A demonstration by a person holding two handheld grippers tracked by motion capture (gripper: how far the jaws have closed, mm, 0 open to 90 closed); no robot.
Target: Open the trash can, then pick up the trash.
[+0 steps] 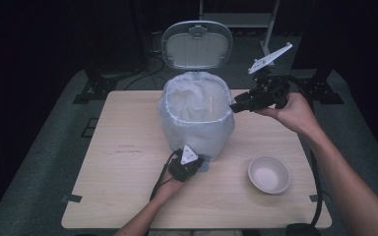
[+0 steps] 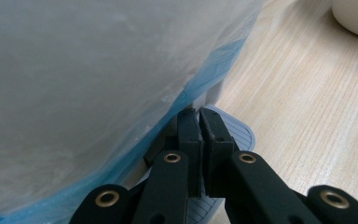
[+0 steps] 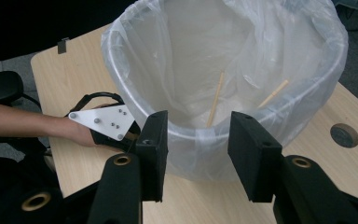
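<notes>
A pedal bin (image 1: 197, 123) lined with a clear plastic bag stands mid-table, its grey lid (image 1: 197, 45) tipped up behind it. My left gripper (image 2: 199, 114) is shut, its tips resting on the grey ribbed pedal (image 2: 242, 133) at the bin's foot, close against the bag (image 2: 98, 84). My right gripper (image 3: 198, 140) hovers open just outside the bin's rim (image 3: 186, 133), with nothing between its fingers. Two wooden sticks (image 3: 214, 100) (image 3: 274, 93) lie inside the bag. In the high view the right gripper (image 1: 234, 107) is at the bin's right rim and the left gripper (image 1: 197, 164) at its front.
An empty white bowl (image 1: 269, 174) sits on the wooden table (image 1: 128, 172) to the front right of the bin. A round hole (image 3: 344, 135) marks the tabletop beyond the bin. Dark floor and stand legs surround the table.
</notes>
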